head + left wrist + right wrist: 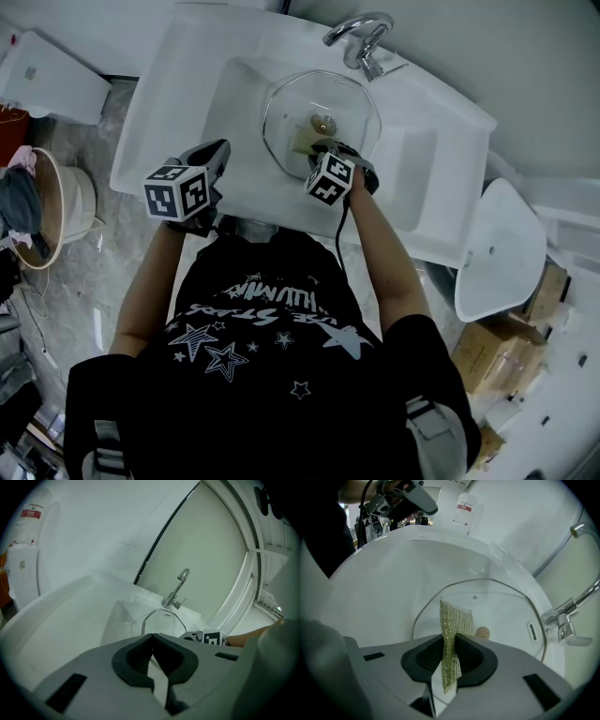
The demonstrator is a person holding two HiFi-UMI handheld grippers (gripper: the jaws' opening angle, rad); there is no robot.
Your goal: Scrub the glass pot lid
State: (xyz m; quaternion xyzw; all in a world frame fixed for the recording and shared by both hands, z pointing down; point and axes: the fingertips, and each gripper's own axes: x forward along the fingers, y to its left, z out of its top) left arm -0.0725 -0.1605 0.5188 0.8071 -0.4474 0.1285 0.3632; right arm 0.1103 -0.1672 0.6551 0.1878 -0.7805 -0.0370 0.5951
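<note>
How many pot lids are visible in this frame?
1. The glass pot lid lies in the sink basin below the faucet, with the scrub cloth clamped in the right gripper held over it. No other lid shows.

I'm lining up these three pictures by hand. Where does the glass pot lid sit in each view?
Head view: the glass pot lid lies in the sink basin, upper centre.
Left gripper view: lower centre, a faint rim arc in the basin.
Right gripper view: centre, behind the scrub cloth clamped in the right gripper.
Shared landmark: the faucet by the basin.
</note>
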